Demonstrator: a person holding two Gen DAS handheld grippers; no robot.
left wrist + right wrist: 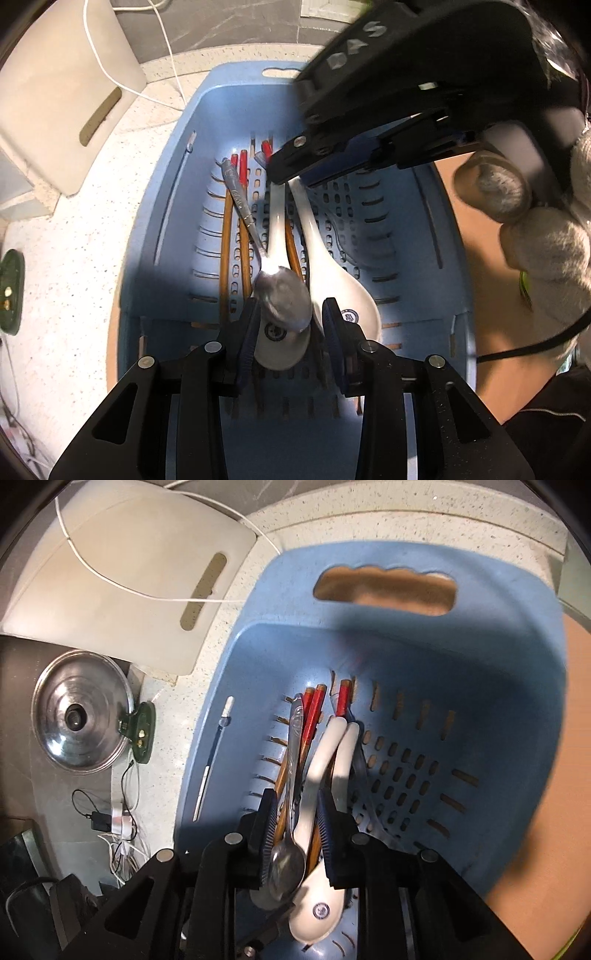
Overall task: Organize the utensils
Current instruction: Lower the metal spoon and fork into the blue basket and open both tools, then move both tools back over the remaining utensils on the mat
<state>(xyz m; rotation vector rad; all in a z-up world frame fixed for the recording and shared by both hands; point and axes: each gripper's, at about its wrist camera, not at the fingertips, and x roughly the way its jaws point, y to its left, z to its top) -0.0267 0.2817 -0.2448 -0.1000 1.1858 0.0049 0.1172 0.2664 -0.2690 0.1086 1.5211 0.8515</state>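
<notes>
A blue slotted basket (pixel 162 206) holds two white ceramic spoons (pixel 343 284), a metal spoon (pixel 284 299) and several red-tipped wooden chopsticks (pixel 242 166). My left gripper (pixel 290 325) is open, its fingers either side of the metal spoon's bowl and the white spoon bowl under it. My right gripper (pixel 284 173) reaches in from the upper right, tips at the white spoon handles. In the right wrist view the right gripper (pixel 295 834) is open, straddling a white spoon (pixel 314 794), the metal spoon (pixel 286 867) and chopsticks (pixel 314 709) inside the basket (pixel 517 664).
A white cutting board (pixel 129 602) with a white cable (pixel 110 583) across it lies left of the basket on the speckled counter (pixel 74 258). A steel pot lid (pixel 79 723) and a small green device (pixel 142 731) lie further left. A thin white-tipped stick (pixel 214 753) rests on the basket's left rim.
</notes>
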